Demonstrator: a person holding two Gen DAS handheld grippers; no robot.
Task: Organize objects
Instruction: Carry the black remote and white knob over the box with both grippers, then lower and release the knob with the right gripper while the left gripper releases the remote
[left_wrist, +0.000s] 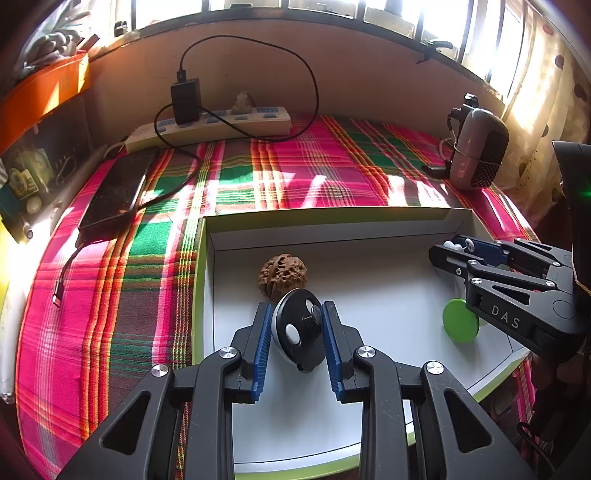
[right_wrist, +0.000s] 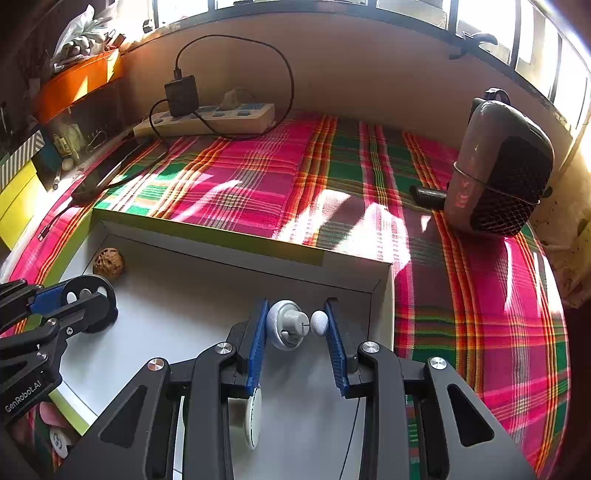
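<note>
The plaid-covered counter (left_wrist: 295, 173) is carrying a shallow white box (left_wrist: 369, 243) with a green rim, and that box is serving as the collecting place. Inside it a walnut (left_wrist: 282, 271) is already lying near the far left corner, and a green disc (left_wrist: 460, 321) is resting on the floor toward the right — so part of the sorting looks done.

The left hand-held gripper (left_wrist: 297, 328) is hovering over the box with its blue pads partly closed on a black wheel-like piece (left_wrist: 297, 326), just in front of the walnut. The right hand-held gripper (right_wrist: 297, 325) is likewise pinching a small grey-and-white knob (right_wrist: 291, 325) above the box's right end; what exactly it is, I cannot tell.

Both pieces are waiting to be set down. A white round item (right_wrist: 253, 413) is lying under the right tool, seemingly already placed.
</note>
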